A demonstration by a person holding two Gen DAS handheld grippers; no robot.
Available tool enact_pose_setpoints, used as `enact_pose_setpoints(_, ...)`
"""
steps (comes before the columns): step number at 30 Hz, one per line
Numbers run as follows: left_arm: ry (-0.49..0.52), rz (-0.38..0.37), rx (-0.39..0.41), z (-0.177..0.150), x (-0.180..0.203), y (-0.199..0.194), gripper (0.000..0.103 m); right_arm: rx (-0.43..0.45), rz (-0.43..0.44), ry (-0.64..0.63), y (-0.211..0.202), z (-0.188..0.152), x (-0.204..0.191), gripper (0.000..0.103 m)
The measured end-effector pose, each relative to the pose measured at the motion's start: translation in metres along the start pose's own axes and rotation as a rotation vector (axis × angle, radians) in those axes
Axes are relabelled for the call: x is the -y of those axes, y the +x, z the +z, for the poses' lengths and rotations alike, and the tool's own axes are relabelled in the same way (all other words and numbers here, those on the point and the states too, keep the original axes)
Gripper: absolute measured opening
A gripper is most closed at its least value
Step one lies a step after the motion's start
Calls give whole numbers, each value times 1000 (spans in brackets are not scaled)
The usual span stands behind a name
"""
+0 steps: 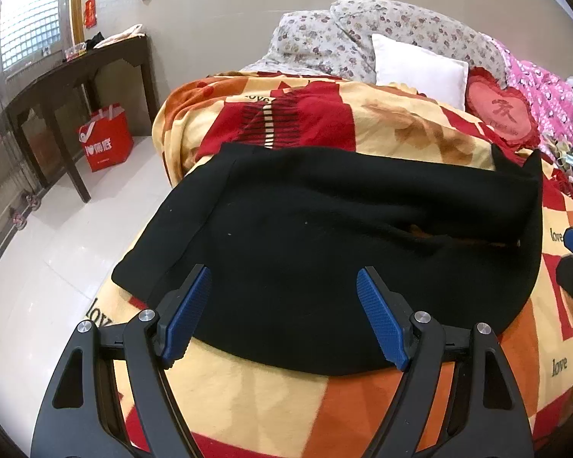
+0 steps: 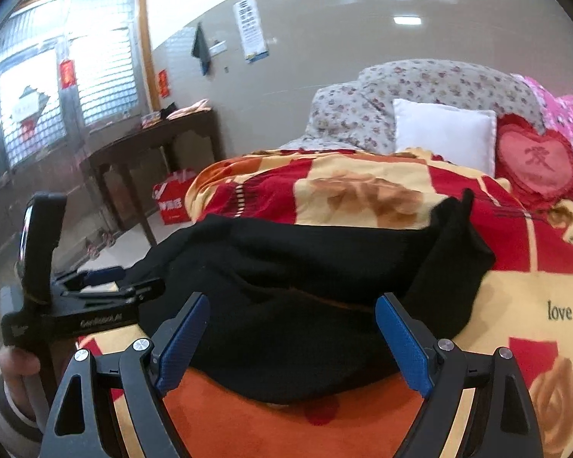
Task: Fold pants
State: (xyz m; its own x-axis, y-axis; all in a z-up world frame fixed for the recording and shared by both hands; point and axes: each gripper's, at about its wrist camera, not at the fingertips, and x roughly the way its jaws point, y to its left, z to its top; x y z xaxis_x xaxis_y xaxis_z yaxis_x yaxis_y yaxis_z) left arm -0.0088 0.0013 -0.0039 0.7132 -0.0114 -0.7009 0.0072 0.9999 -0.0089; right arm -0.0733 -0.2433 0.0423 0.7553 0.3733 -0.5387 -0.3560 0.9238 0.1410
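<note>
L gripper [image 1: 284, 286] & R gripper [image 2: 292, 313] open over pants [image 1: 324, 229]; hand [image 2: 19, 370] only R view.

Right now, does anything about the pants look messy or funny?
Yes. The pants aren't flat: their far right corner sticks up off the blanket, and a gap between the folded layers shows blanket through.
</note>
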Motion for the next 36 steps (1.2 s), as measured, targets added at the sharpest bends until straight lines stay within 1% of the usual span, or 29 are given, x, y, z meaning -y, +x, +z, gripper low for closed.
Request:
enact_pose_setpoints(4,-23,3,-12,0,-4,3,79,-28,-8,-37,4,1,-9,88)
enact_pose_setpoints(8,-19,14,-13,-1,-5,4,79,-66,-30,-24,12,1,-12,88)
enact_pose_setpoints(17,-14,6,-22,-2,-3,7,79,-122,-92,-4,29,-1,-12,88)
enact_pose_setpoints(23,-8,-7,-29,-2,2,9,79,-135,-110,25,33,-4,-4,88)
enact_pose_setpoints(30,-3,-5,-29,-1,5,8,79,-156,-122,57,38,-5,3,88)
enact_pose_setpoints(36,-9,-13,-41,-1,6,10,79,-172,-130,54,42,-6,5,88)
